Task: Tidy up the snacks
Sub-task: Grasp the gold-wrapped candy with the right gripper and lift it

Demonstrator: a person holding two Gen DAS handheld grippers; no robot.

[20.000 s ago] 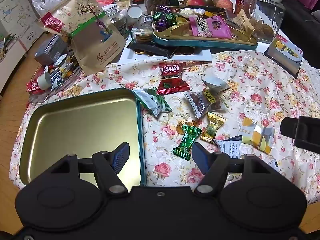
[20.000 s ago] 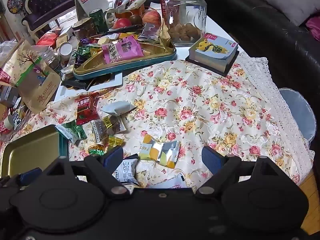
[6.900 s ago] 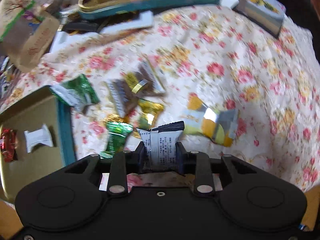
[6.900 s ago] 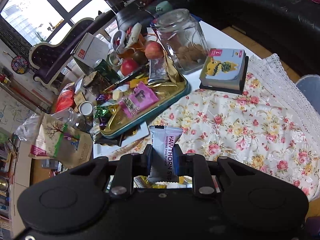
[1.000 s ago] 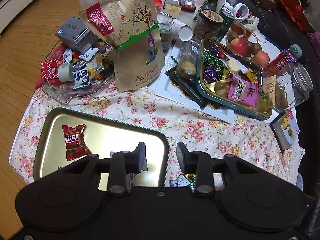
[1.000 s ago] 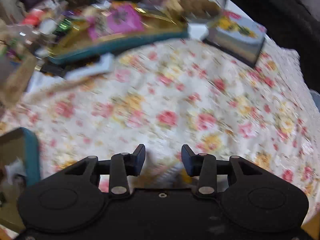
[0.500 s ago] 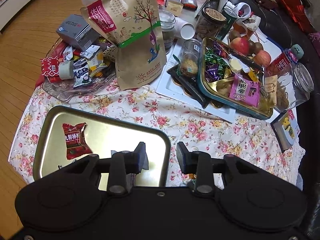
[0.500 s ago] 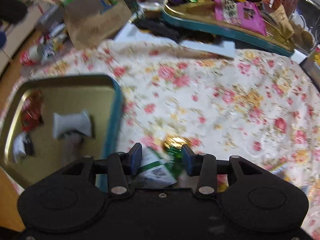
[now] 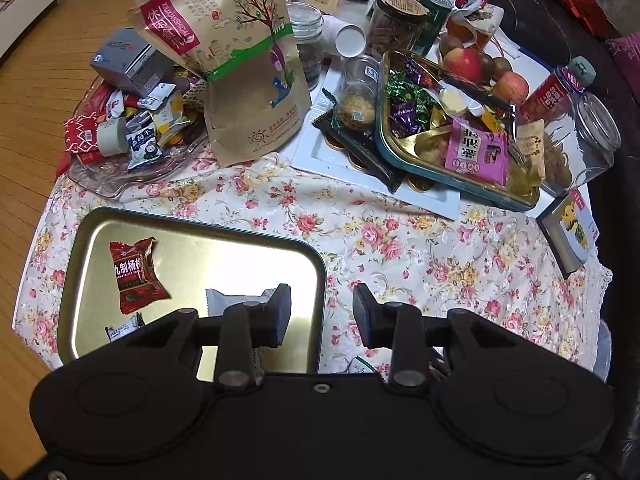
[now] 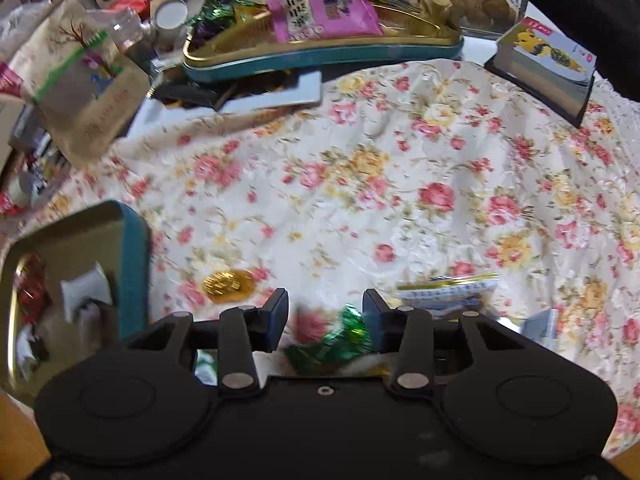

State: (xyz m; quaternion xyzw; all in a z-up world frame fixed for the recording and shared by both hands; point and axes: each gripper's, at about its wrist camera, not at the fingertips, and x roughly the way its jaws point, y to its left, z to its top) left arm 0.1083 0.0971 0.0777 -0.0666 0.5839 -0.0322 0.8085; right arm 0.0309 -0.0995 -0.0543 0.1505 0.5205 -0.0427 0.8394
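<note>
A gold tin tray with a teal rim lies on the floral cloth at the near left. It holds a red snack packet, a grey-white packet and a small white packet. My left gripper is open and empty, high above the tray's right edge. My right gripper is open and low over the cloth, with a green foil candy between its fingers, untouched. A gold coin candy lies left of it and a blue-white packet right of it. The tray also shows in the right wrist view.
A second teal tin full of sweets stands at the back on a white board. A brown paper pouch, jars, apples, a glass jar and a small book crowd the back. A glass dish of packets sits at left.
My left gripper has risen slightly above the tray, still open. My right gripper has swung right, away from the tray, and now sits around the green candy.
</note>
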